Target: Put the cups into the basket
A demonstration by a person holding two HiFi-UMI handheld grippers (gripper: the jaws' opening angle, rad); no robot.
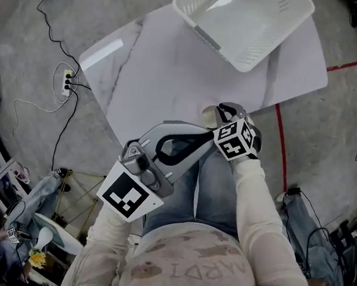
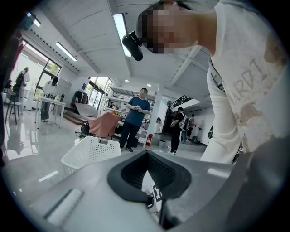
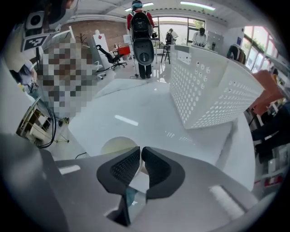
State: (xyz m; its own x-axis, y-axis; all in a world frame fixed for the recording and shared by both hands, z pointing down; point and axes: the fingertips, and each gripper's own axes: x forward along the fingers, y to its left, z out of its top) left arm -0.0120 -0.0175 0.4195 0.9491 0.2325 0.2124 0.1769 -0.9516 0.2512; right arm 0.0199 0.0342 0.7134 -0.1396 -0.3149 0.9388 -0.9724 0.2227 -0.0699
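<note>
Looking down past a pale shirt and blue jeans, both filling the lower head view. Holding the left gripper low over the jeans, short of the near edge of the white table, and aiming it across at the right gripper. Carrying the left marker cube close against the body.

Pressing the left jaw tips together, on each other alone (left gripper view: dark ribbed pads meeting at a peak, with the right marker cube showing through the pocket behind them).

Reaching the right gripper onto the near edge of the table, at the cup. Closing the right jaws down to a thin slit and pinching what appears to be the cup's wall, the pale round mouth showing just beside the pads in the right gripper view. Not telling from any view whether the cup is resting on the table or hanging clear of it.

Finding the white perforated basket at the far end of the table, mouth up, bare bottom showing, well apart from the cup.

Seeing a power strip on the grey floor left of the table and a red tape line on the right. Catching a person in a blue top beyond the basket in the left gripper view.
</note>
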